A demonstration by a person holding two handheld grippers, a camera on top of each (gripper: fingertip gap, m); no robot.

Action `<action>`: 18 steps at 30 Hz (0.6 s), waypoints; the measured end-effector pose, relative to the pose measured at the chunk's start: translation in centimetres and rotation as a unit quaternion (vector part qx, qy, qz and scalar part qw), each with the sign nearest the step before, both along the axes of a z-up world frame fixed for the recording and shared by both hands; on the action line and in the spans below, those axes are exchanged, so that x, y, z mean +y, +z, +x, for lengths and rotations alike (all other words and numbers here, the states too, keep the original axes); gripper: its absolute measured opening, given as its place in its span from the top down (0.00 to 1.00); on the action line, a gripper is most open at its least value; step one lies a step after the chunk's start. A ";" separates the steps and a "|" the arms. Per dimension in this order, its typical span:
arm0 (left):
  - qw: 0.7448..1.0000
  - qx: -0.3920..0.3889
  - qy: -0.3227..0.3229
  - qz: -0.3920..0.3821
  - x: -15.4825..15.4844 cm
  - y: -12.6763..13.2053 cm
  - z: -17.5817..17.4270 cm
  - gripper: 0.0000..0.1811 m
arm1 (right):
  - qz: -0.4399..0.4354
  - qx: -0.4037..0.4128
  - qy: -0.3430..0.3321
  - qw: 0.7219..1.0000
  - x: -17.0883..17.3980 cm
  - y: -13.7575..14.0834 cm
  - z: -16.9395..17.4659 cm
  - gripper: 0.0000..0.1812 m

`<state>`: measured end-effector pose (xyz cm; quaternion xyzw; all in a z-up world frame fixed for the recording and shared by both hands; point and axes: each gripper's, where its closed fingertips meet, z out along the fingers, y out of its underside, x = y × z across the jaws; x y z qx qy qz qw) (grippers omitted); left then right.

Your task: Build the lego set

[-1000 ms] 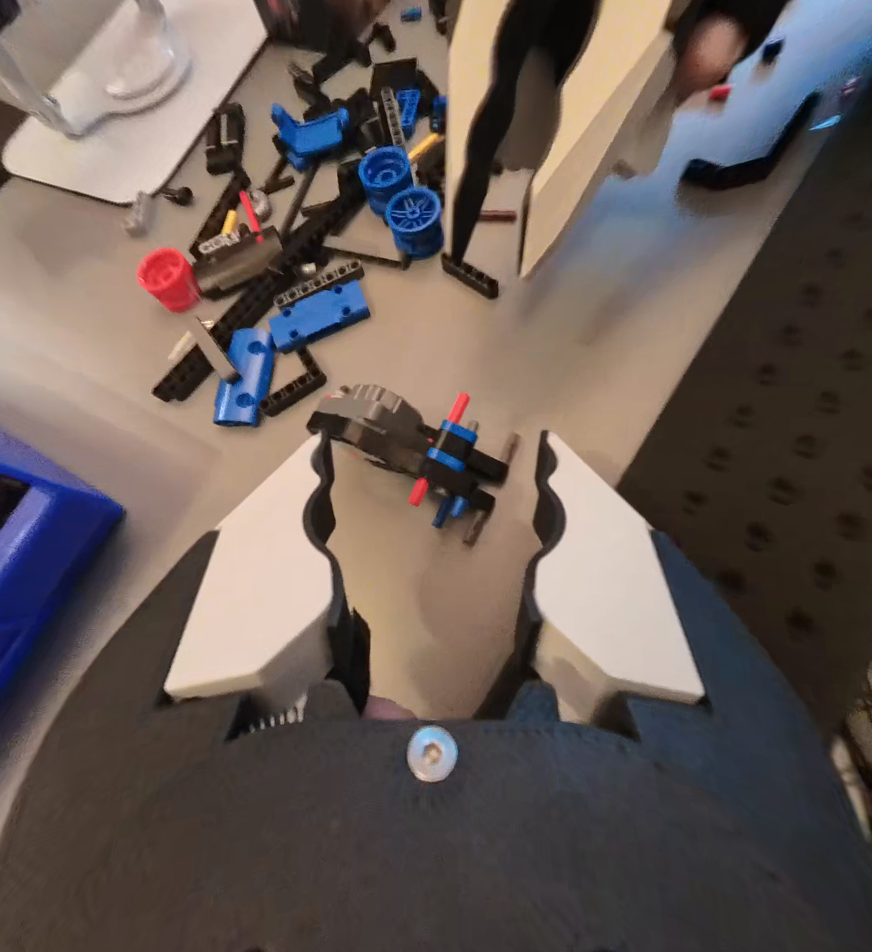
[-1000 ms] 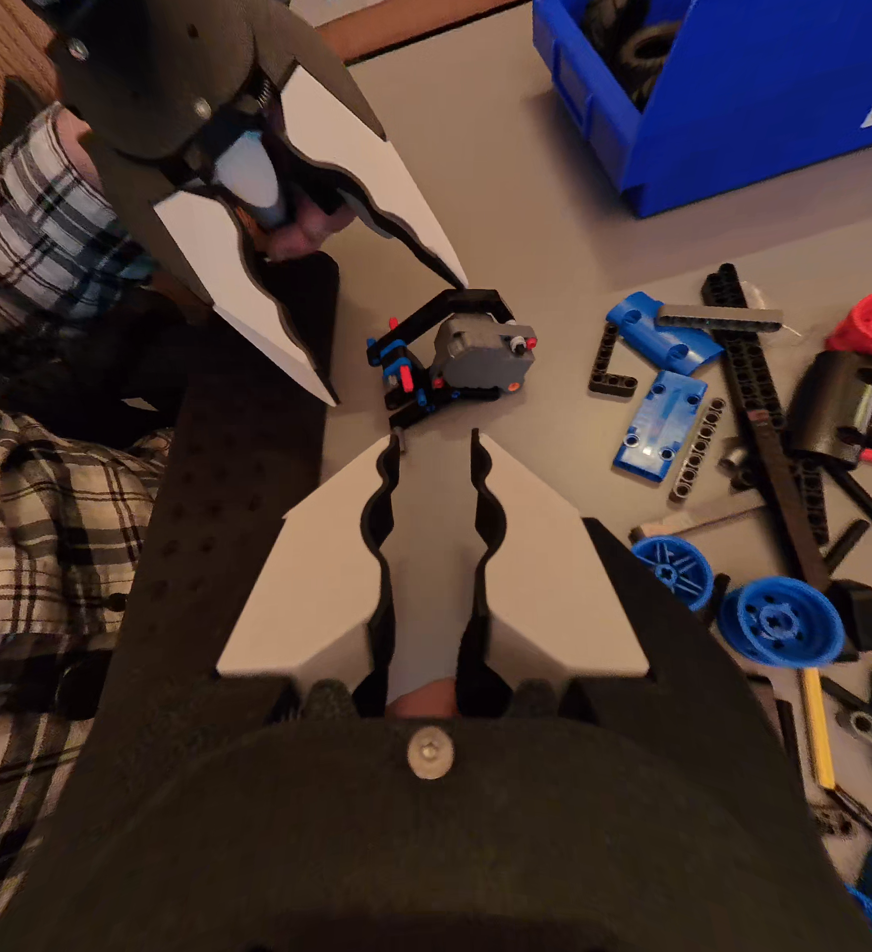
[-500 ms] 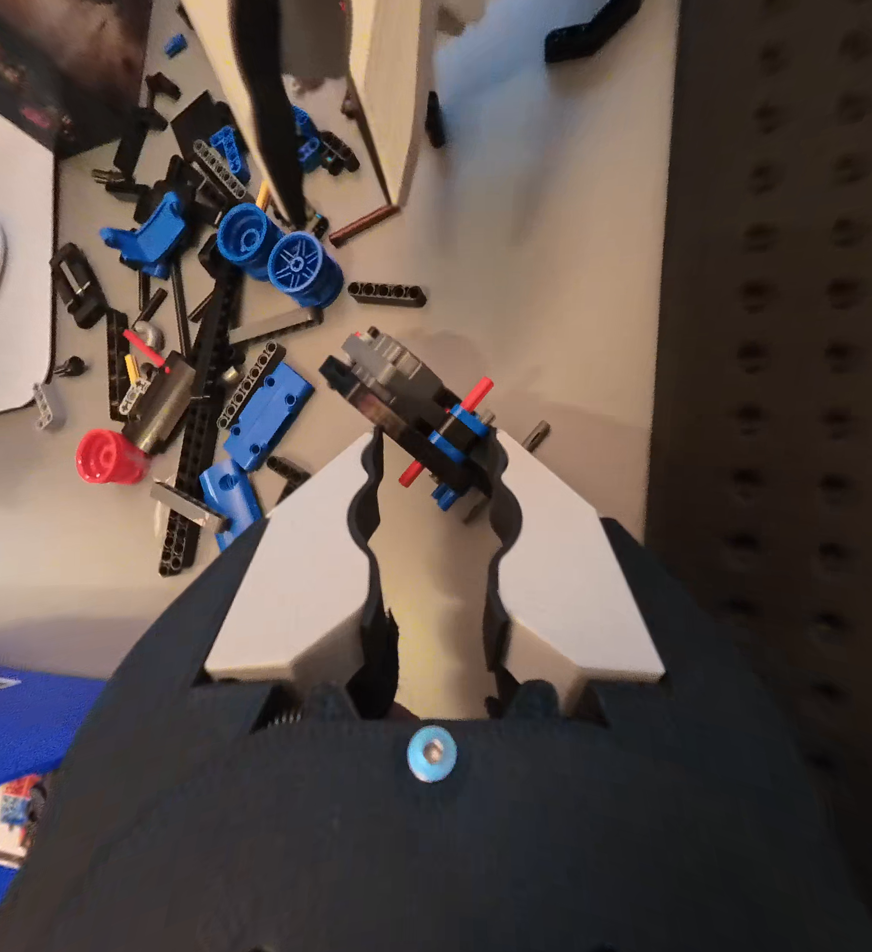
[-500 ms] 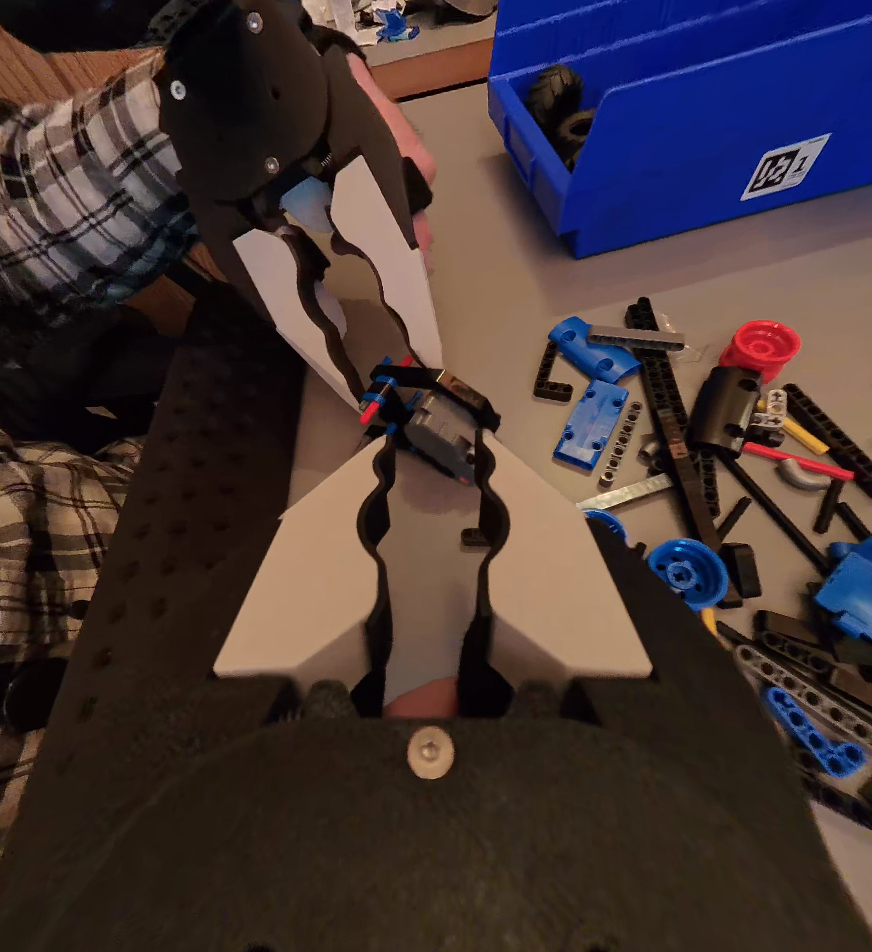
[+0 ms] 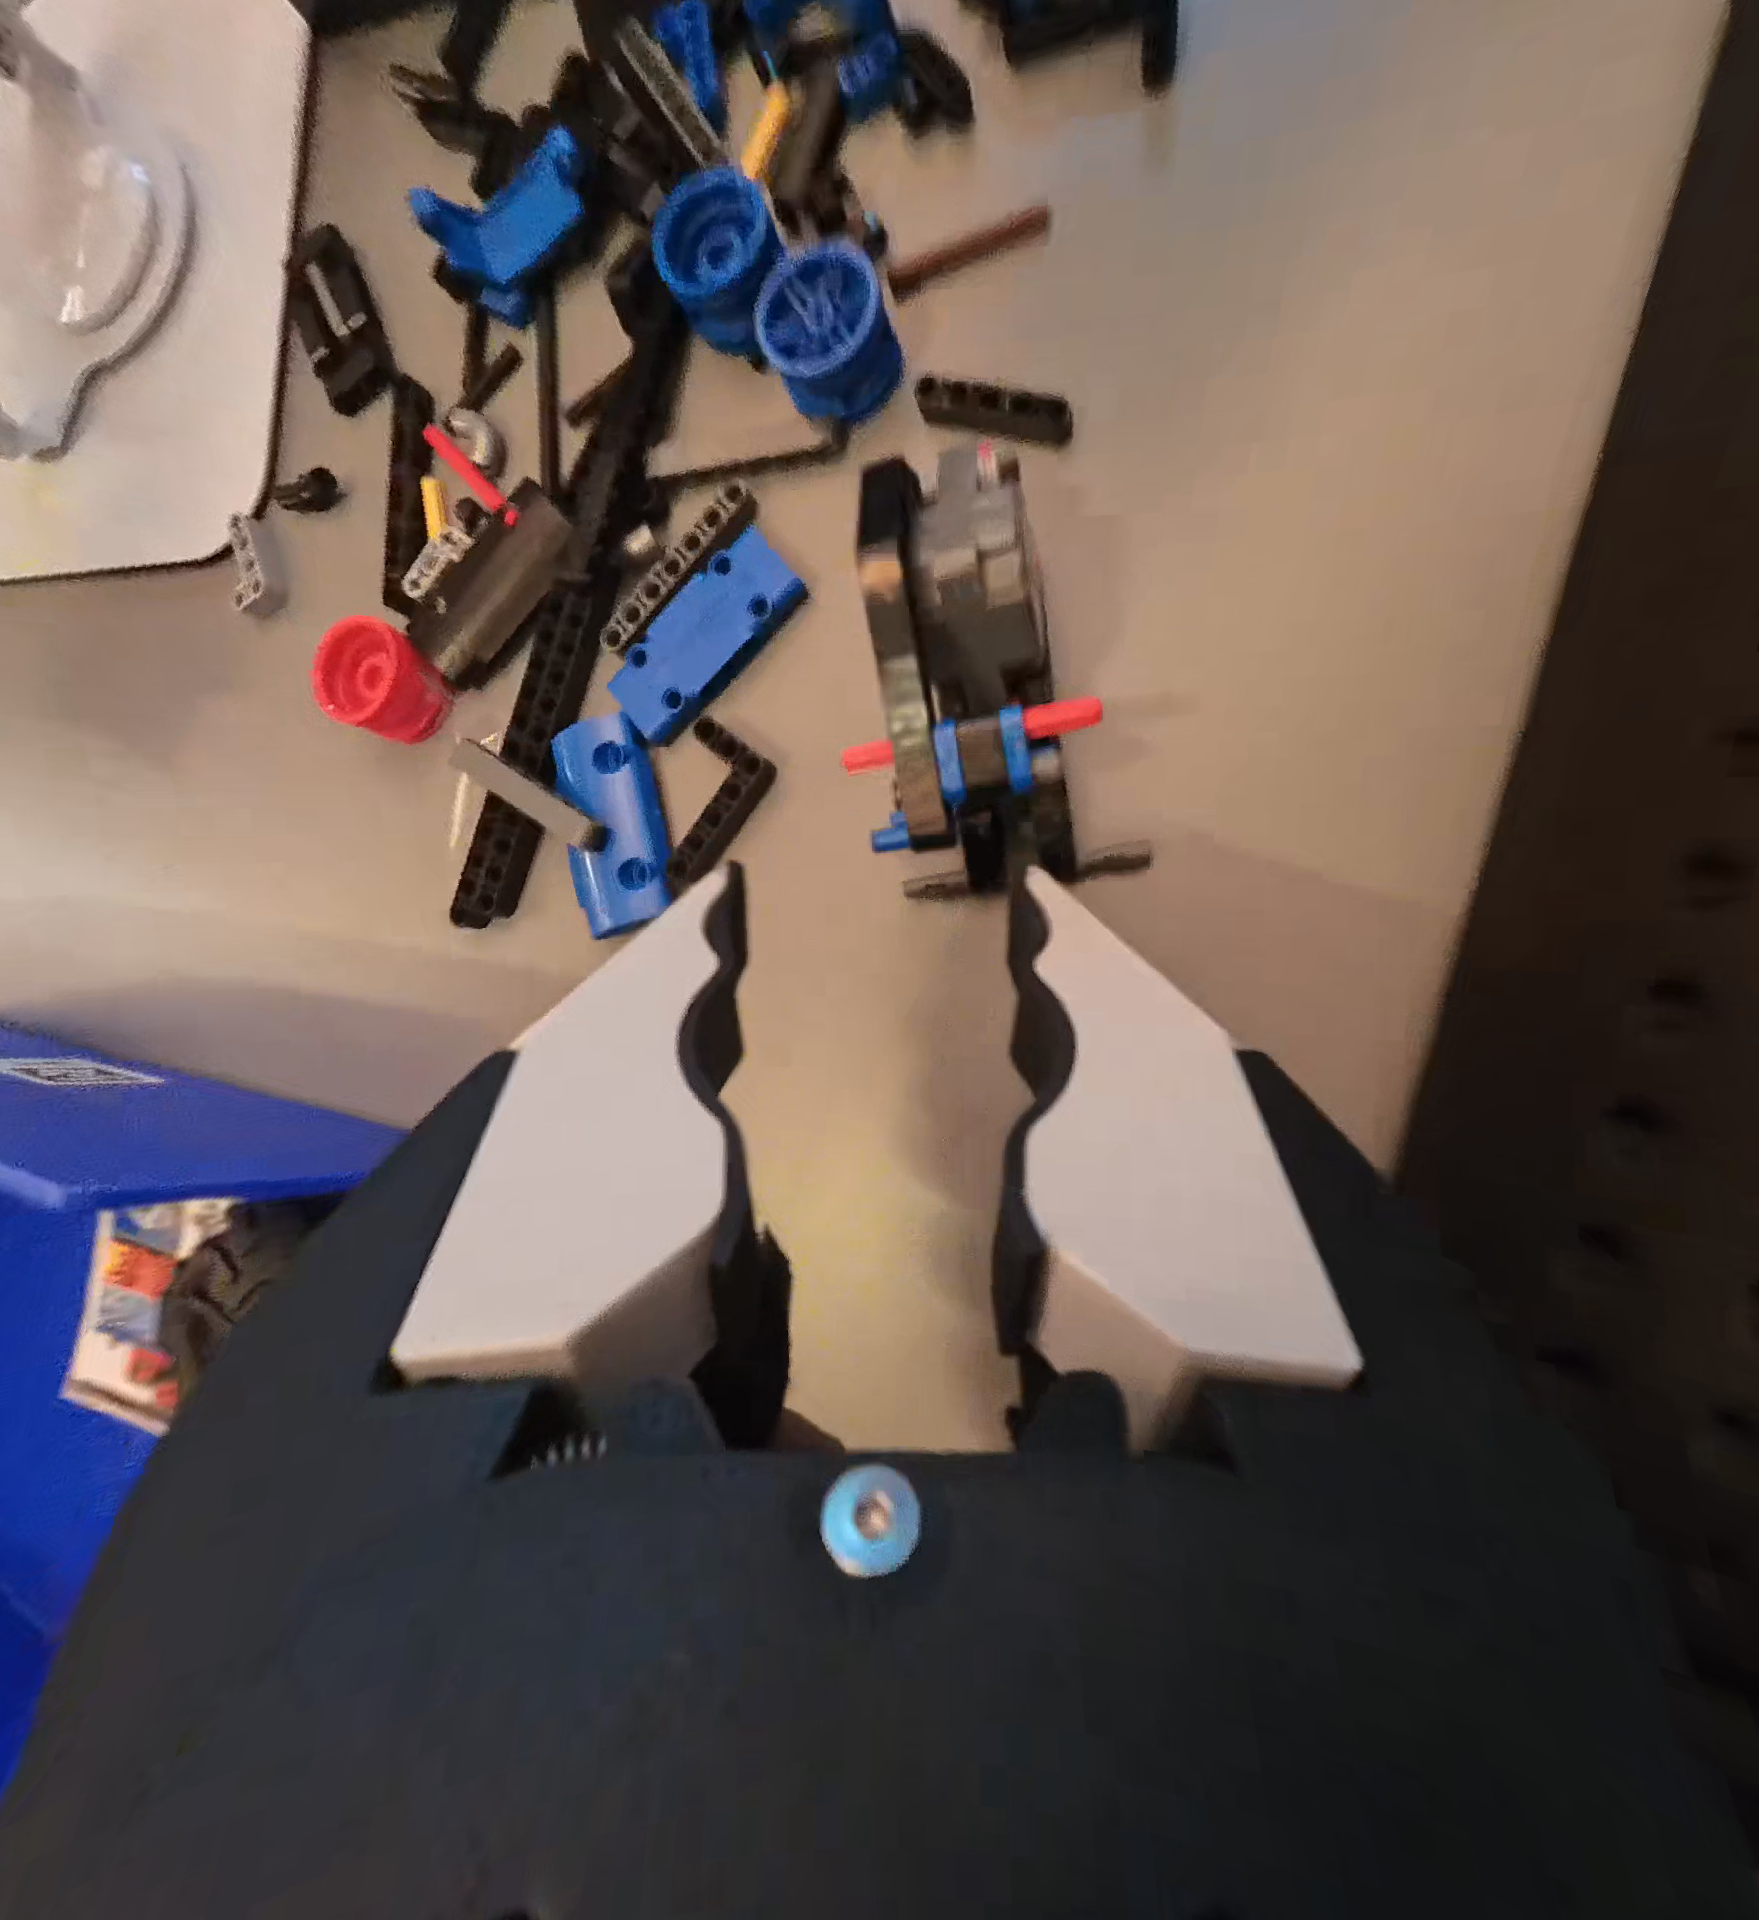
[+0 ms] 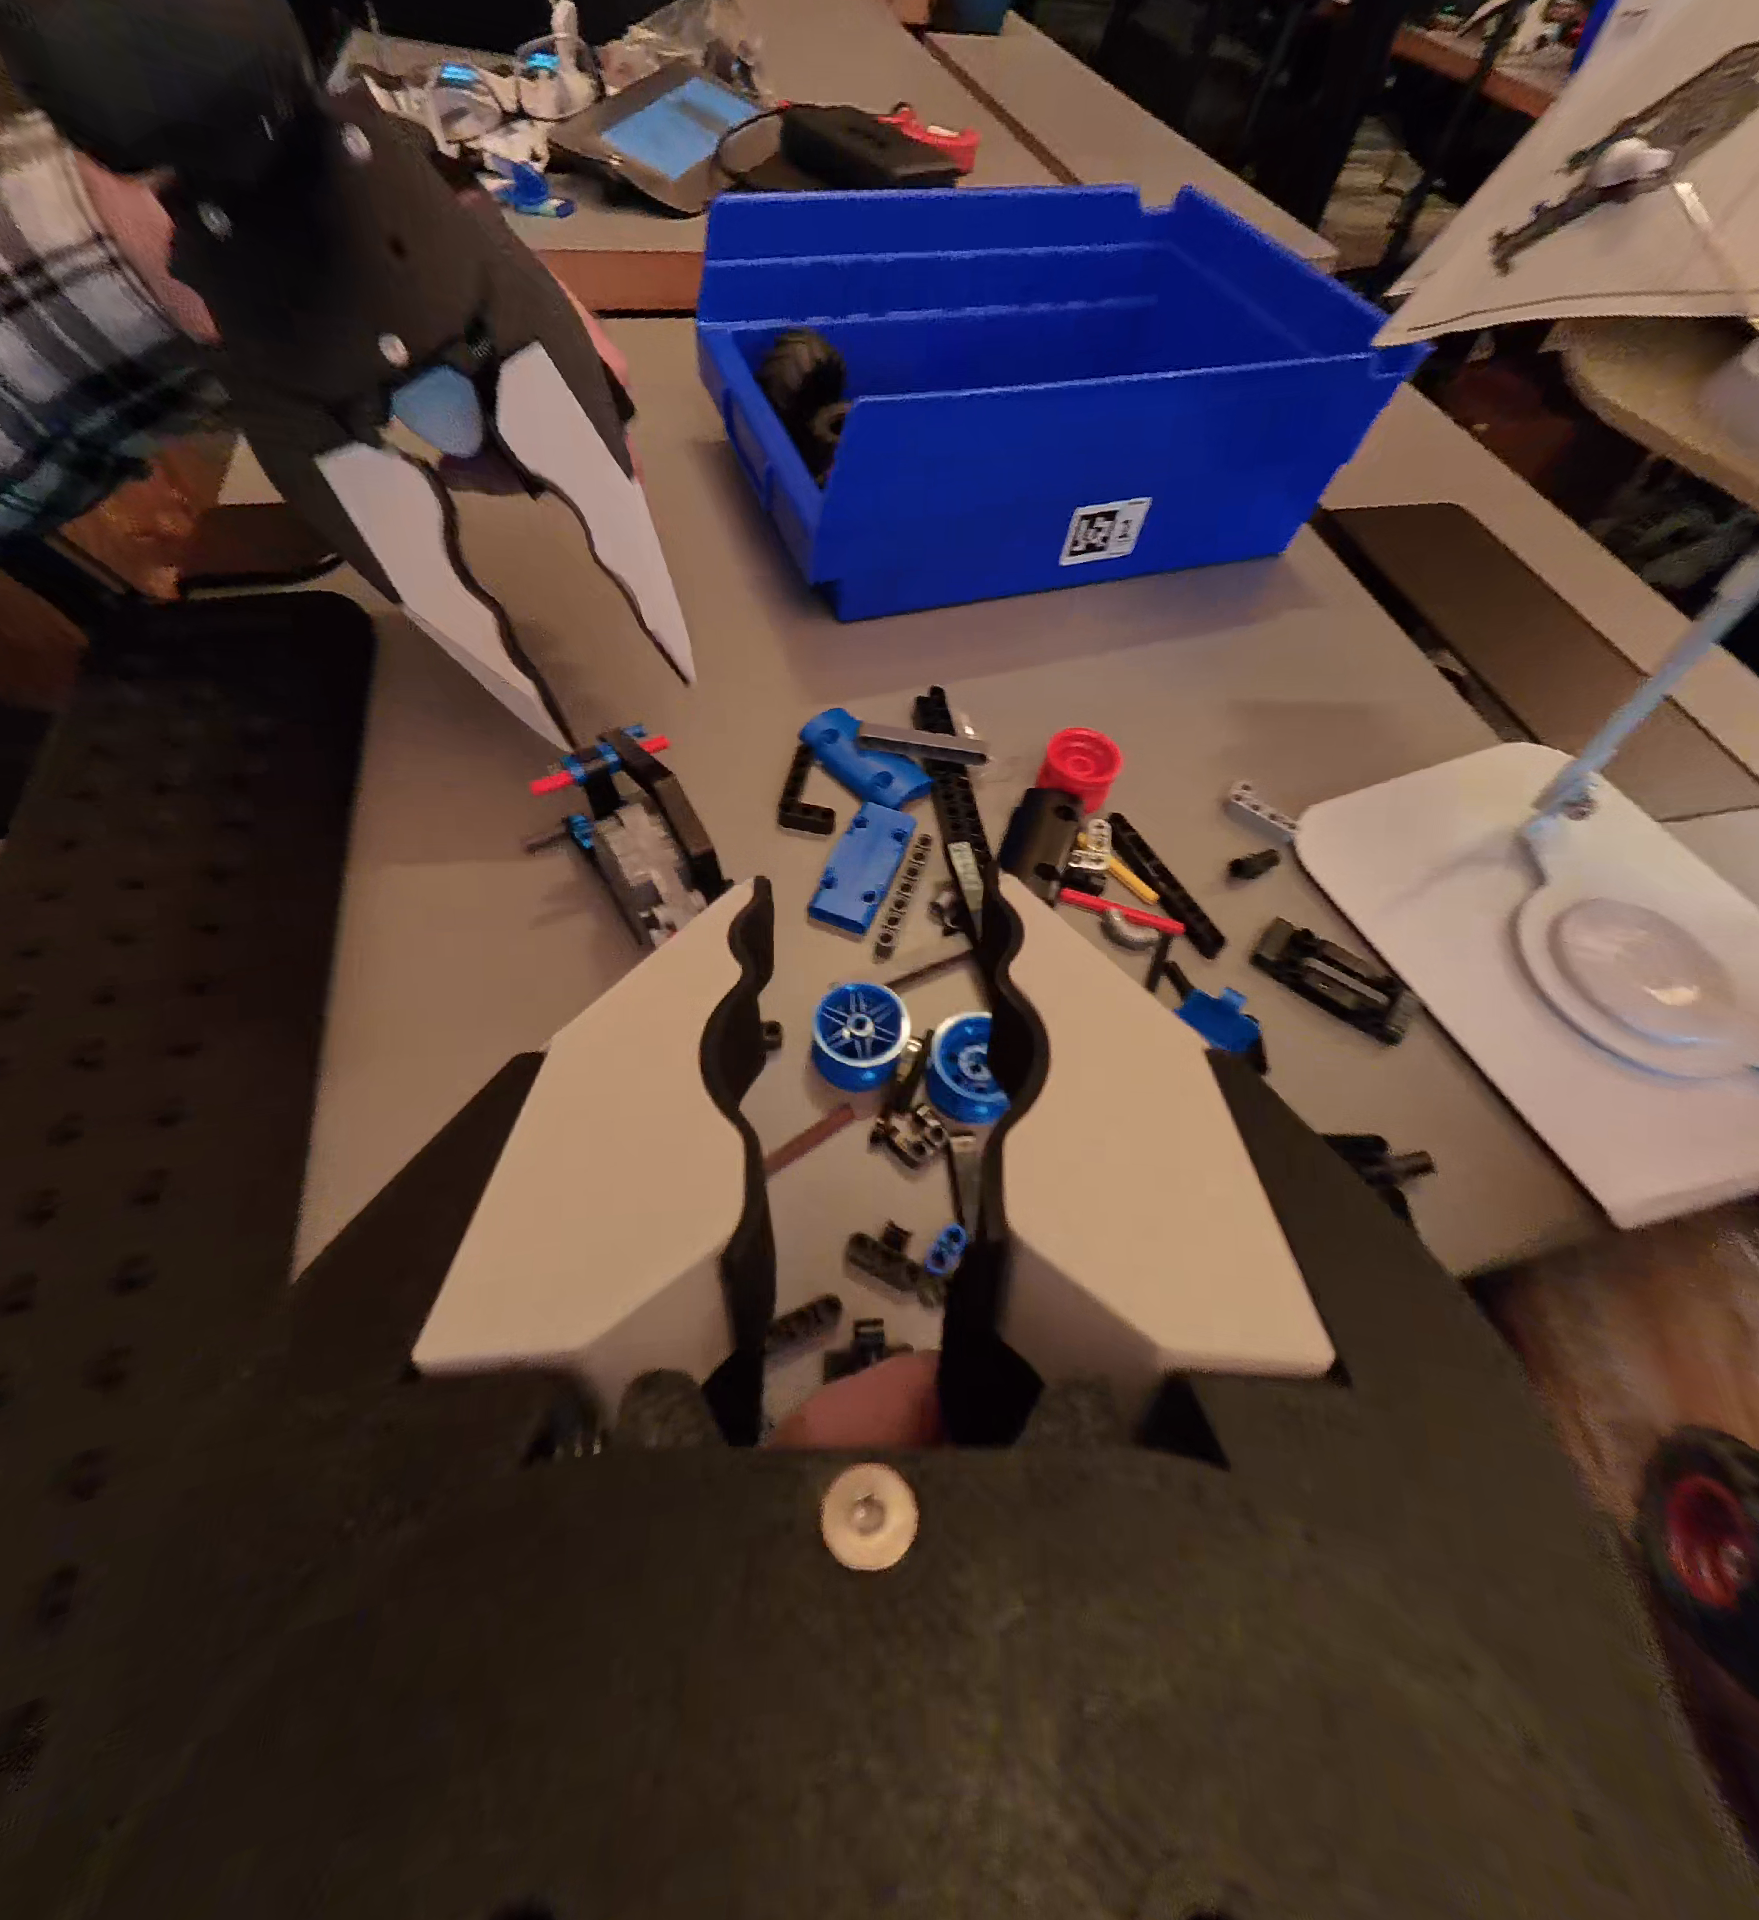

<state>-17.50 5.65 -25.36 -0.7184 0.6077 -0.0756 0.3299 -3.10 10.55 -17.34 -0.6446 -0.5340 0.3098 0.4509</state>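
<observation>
Now assembly point(image 5: 968, 665) just ahead, left hand-held gripper point(image 5: 880, 883) open.

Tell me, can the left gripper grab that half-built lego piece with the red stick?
Probably yes. The left gripper is open, and the half-built lego piece lies just ahead of its fingertips on bare table, with nothing between them.

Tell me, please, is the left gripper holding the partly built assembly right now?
No, the left gripper is open and empty, with the partly built assembly lying on the table just beyond its fingertips.
</observation>
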 end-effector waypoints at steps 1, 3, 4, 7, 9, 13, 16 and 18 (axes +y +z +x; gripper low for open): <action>1.000 -0.028 0.006 -0.012 -0.1 0.7 0.4 0.69 | 0.004 0.001 -0.006 1.000 0.3 0.1 0.5 0.79; 0.998 -0.055 0.010 -0.012 -0.1 1.4 1.5 0.66 | 0.007 0.005 -0.016 1.000 0.7 0.2 1.2 0.79; 0.998 -0.052 0.008 -0.018 -0.3 1.1 2.1 0.66 | 0.006 0.005 -0.021 1.000 0.9 0.1 1.4 0.79; 0.999 -0.049 0.006 -0.023 -0.5 0.4 3.9 0.74 | 0.001 0.005 -0.025 1.000 1.3 -0.2 1.7 0.80; 0.999 -0.042 0.015 -0.016 -0.2 0.3 3.9 0.90 | 0.001 0.005 -0.027 1.000 1.4 -0.4 1.8 0.80; 0.999 -0.027 0.023 0.000 -0.1 0.0 3.0 1.00 | 0.004 0.004 -0.032 0.999 1.7 -0.3 2.2 0.80; 1.000 -0.013 0.021 -0.011 -1.0 -0.6 2.3 1.00 | 0.006 -0.017 -0.034 0.999 1.9 -0.7 3.0 0.80; 0.998 -0.049 0.029 0.001 -0.7 1.0 2.5 0.89 | 0.013 -0.040 -0.040 0.998 2.2 -1.2 3.6 0.80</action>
